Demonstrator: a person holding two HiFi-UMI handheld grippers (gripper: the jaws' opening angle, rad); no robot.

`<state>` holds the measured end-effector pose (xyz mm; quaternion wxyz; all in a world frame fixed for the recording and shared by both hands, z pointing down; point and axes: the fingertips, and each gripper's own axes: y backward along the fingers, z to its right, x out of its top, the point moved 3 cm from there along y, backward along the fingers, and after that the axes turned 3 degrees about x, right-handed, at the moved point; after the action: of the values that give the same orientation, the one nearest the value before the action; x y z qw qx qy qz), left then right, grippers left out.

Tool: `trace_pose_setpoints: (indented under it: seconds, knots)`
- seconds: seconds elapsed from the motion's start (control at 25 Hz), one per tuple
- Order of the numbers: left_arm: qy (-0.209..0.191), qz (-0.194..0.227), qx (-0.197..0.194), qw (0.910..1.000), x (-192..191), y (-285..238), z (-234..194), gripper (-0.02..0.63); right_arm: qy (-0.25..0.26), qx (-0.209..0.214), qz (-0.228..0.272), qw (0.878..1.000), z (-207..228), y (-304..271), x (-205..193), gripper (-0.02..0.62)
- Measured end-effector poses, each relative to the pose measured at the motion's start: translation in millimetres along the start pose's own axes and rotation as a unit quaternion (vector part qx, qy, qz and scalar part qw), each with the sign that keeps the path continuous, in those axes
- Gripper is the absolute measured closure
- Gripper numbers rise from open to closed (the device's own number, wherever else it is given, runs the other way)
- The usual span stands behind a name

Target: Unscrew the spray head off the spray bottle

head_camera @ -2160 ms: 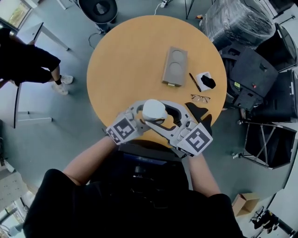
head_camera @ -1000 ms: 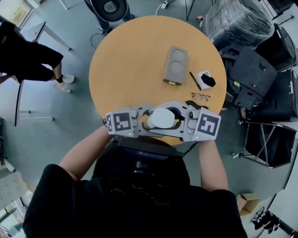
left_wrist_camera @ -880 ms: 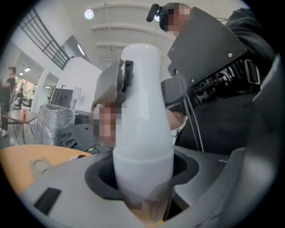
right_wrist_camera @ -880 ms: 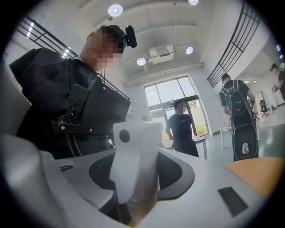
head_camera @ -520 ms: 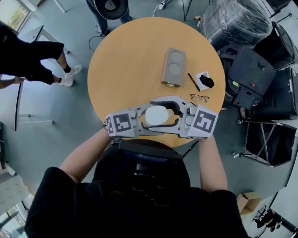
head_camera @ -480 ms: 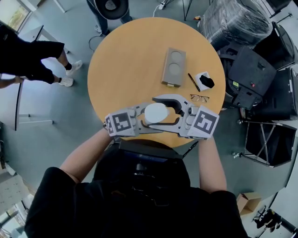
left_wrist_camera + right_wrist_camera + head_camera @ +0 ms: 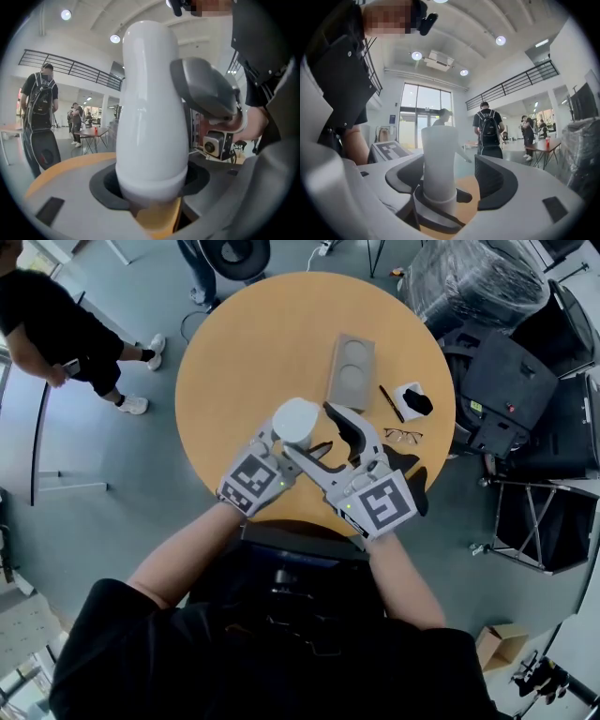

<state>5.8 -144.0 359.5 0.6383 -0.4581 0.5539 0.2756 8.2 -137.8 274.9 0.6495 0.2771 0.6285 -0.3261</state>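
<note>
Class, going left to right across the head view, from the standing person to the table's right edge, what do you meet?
Standing person → spray bottle → grey tray → white box

You had one spray bottle (image 7: 296,420), one round worktop (image 7: 244,362), and lying on it one grey tray (image 7: 352,371) with two round hollows, one black pen (image 7: 391,405), one pair of glasses (image 7: 402,437) and one small white box (image 7: 409,393).

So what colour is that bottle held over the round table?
The bottle is plain glossy white; the left gripper view shows it best.
</note>
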Motion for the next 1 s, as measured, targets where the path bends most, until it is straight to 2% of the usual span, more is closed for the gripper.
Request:
trace_pose_setpoints:
  seconds: [0.08,0.32,0.48,0.56,0.64,0.76,0.84,0.92,1.0]
  knots:
    - [-0.023,-0.012,0.004,0.9996,-2,-3,2,0.311,0.017,0.001,-0.015,1.000,-3,-4,0,0.245]
    - [-0.043,-0.044,0.031,0.9976,-9,-3,4,0.311,0.051,-0.004,-0.048,0.998,-6,-2,-2,0.244]
    - [-0.047,-0.056,0.046,0.9963,-10,3,5,0.311,0.048,-0.017,-0.048,0.998,-12,-2,-2,0.244]
    - [-0.043,-0.052,0.035,0.9971,-10,3,9,0.311,0.030,-0.006,-0.036,0.999,-14,-1,-1,0.247]
    - [-0.040,-0.043,0.001,0.9983,-9,5,16,0.313,0.006,0.022,-0.026,0.999,-15,2,1,0.255]
    - [-0.046,-0.027,-0.082,0.9952,-8,10,34,0.314,-0.001,0.094,-0.012,0.996,-20,10,4,0.259]
    - [-0.052,-0.015,-0.153,0.9868,-8,14,49,0.314,-0.005,0.150,-0.012,0.989,-27,18,4,0.259]
    - [-0.055,-0.007,-0.221,0.9736,-7,19,66,0.313,-0.009,0.204,-0.011,0.979,-35,26,3,0.258]
    - [-0.057,-0.006,-0.260,0.9638,-7,23,77,0.313,-0.011,0.236,-0.008,0.972,-40,31,2,0.256]
